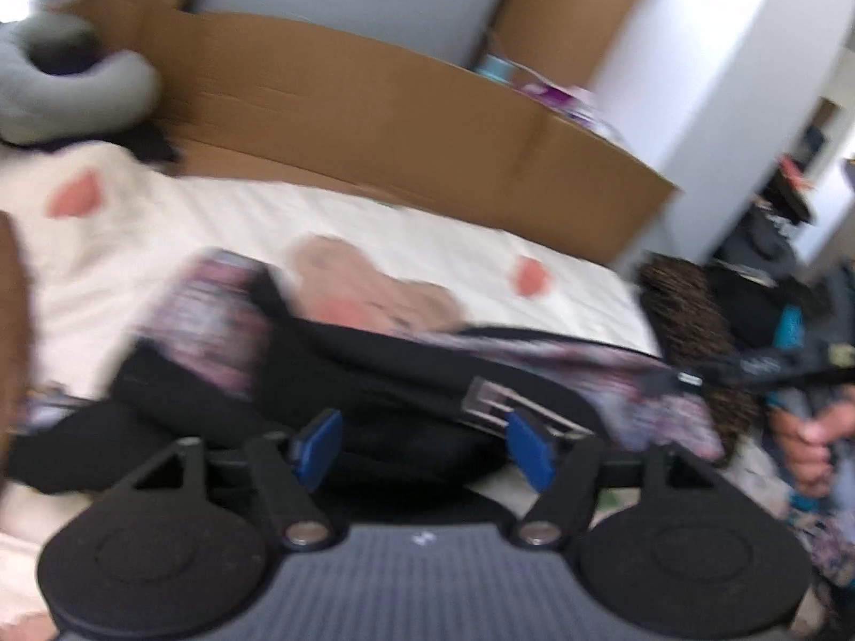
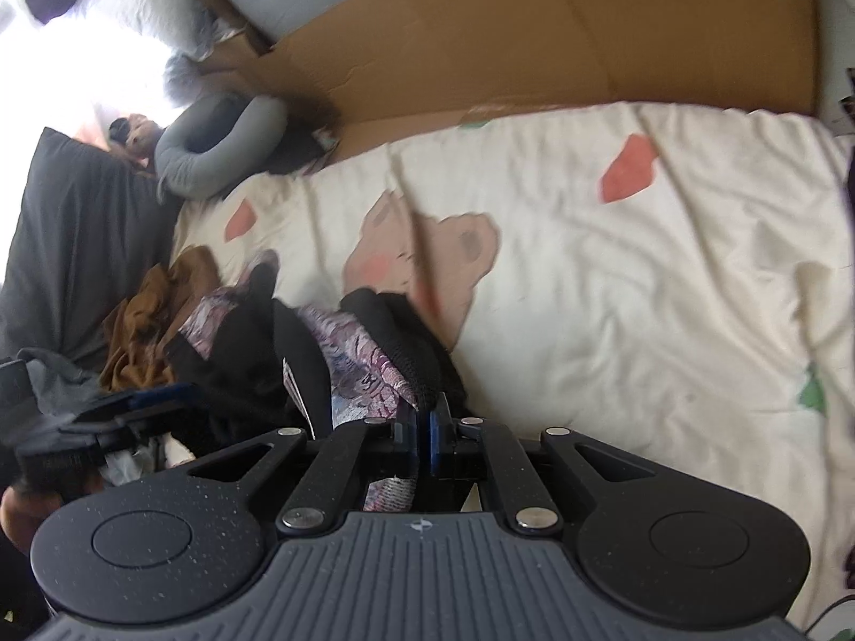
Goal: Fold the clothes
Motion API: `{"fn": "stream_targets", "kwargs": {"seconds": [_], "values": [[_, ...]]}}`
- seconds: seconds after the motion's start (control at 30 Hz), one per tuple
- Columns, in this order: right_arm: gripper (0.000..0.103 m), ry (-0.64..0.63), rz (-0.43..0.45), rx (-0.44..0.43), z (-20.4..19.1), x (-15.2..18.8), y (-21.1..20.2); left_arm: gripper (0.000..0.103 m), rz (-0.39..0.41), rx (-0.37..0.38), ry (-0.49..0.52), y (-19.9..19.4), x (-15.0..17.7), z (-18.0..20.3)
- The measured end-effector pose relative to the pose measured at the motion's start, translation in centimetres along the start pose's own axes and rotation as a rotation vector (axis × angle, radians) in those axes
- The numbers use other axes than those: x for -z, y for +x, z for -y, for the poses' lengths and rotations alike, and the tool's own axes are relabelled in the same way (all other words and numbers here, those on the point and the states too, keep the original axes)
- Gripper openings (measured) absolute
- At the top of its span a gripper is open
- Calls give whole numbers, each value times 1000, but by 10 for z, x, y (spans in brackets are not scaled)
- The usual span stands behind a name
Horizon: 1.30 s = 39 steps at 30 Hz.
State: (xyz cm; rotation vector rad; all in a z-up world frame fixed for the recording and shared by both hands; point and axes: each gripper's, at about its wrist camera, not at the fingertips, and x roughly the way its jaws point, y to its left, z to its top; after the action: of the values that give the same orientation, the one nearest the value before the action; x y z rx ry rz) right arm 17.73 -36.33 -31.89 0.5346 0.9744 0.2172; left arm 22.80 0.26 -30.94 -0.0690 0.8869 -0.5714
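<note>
A black garment with a pink-and-purple pattern (image 1: 374,374) lies bunched on a cream bedsheet with a bear print (image 1: 427,224). My left gripper (image 1: 425,446) is open, its blue pads spread over the garment's black part near a grey label; nothing is pinched between them. The view is blurred. In the right wrist view the same garment (image 2: 363,368) runs up from my right gripper (image 2: 422,435), which is shut on its black-trimmed patterned edge. The left gripper (image 2: 133,406) shows at the far left there. The right gripper (image 1: 748,368) and a hand (image 1: 812,438) show at right in the left view.
Flattened cardboard (image 2: 534,37) stands along the far side of the bed. A grey neck pillow (image 2: 214,149), a dark pillow (image 2: 80,245) and a brown garment (image 2: 155,320) lie at the head end. Dark clutter (image 1: 775,267) sits beside the bed.
</note>
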Motion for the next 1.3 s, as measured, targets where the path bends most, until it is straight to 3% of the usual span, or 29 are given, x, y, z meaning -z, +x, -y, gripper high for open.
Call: {"fn": "stream_targets", "kwargs": {"seconds": [0.2,0.47,0.53,0.7,0.97,1.3], "values": [[1,12,27,39,11,0,-11,85,31,-160,-40,6,-19,-33],[1,30,57,81,23,-2,-21,84,-39,-170,-80,39,-30,-41],[1,32,63,91,26,-3,-24,79,-56,-169,-85,46,-32,-42],[1,39,61,118,33,-2,-25,19,-82,-122,-76,49,-28,-36],[1,90,89,136,42,7,-22,10,-69,-130,-53,17,-20,-30],[1,74,108,124,21,21,-40,8,-72,-182,-88,-69,6,-32]]}}
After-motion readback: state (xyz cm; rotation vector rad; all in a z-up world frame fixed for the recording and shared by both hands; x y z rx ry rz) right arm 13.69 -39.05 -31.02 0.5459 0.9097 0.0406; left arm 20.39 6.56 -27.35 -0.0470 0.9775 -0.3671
